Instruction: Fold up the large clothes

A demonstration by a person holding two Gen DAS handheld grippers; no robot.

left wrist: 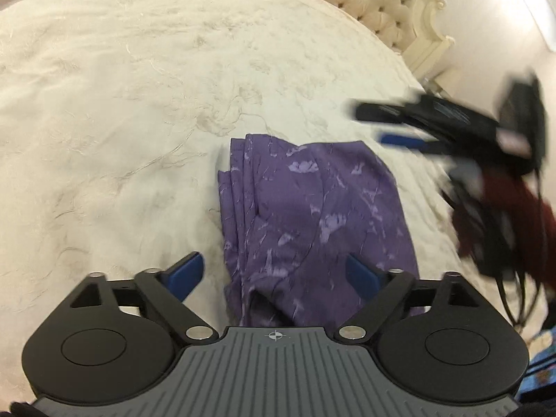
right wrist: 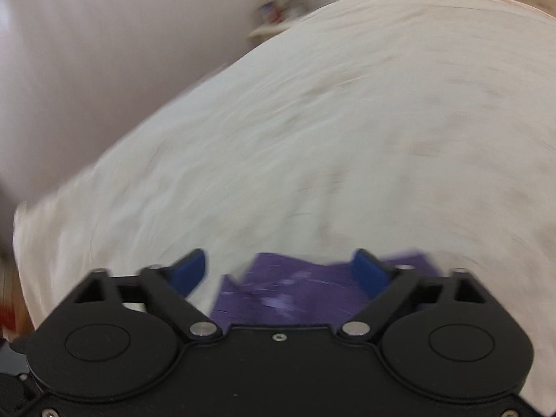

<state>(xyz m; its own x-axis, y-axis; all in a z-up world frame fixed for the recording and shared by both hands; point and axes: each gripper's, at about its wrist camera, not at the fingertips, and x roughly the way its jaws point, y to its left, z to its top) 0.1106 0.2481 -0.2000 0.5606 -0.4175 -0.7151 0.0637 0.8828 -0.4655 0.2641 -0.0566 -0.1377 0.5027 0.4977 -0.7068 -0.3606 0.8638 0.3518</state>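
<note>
Purple garment (left wrist: 312, 219) lies folded into a compact layered stack on the bed (left wrist: 104, 104), left gripper (left wrist: 274, 271) & right gripper (right wrist: 281, 271) both spread, holding nothing; folding looks approx. done, maybe tidy edges.

No readable text, labels, brands or numbers in either view

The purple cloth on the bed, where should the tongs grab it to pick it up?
Probably the stacked edge of the purple cloth, coming from its left side over the white bedspread. Several layers end together there in a stepped stack, so one pinch could catch them all. The open left tongs already hang near that edge.
</note>
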